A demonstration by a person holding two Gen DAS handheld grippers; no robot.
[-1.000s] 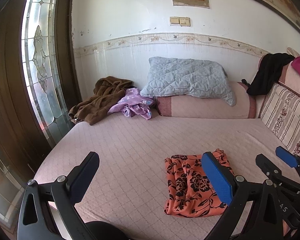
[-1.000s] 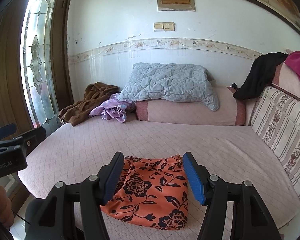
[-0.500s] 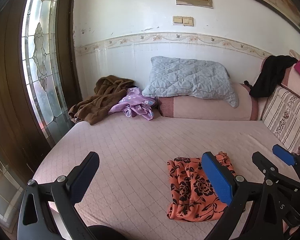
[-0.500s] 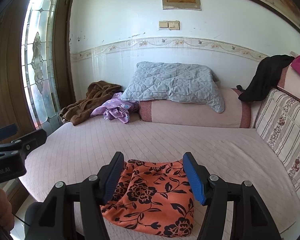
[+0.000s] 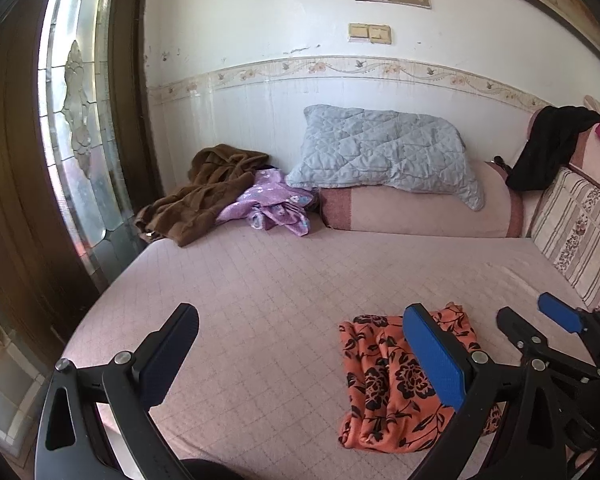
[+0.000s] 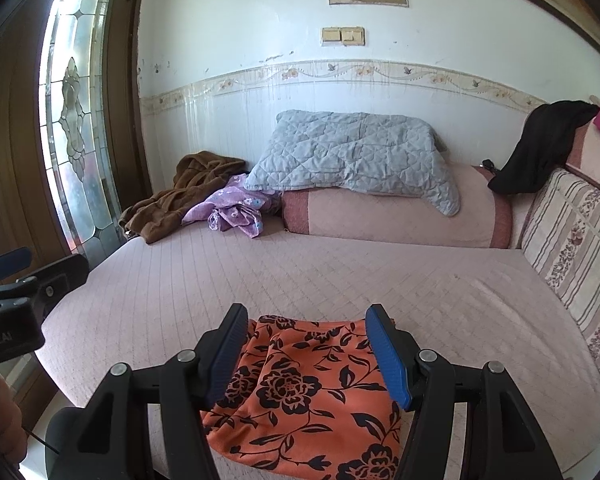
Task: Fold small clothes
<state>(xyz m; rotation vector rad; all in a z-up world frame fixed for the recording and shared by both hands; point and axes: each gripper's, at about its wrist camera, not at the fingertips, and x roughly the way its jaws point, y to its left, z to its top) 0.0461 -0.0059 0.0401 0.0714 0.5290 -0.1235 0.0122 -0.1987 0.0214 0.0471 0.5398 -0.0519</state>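
Orange floral garment (image 6: 300, 392) lies flat-ish on the pink quilted bed cover (image 5: 260, 300), near the front edge, bunched into a rough rectangle with some wrinkles along the top. Right gripper (image 6: 306, 356) hangs over it, jaws apart, cloth visible between them but nothing pinched; looks lined up on the far edge for a grab. Left gripper (image 5: 300, 356) also has jaws wide apart and empty, sitting off to the garment's left over bare cover, so probably going for the left side or corner. Both angled down at the bed, which suits a low pinch on thin fabric. Unfolded stuff is parked at the back by the wall: brown garment (image 5: 204, 196), purple floral piece (image 5: 272, 204), next to the grey quilted pillow (image 5: 384, 152) on the bolster (image 5: 412, 212). My read: fold on this piece is not finished, next grab is pending
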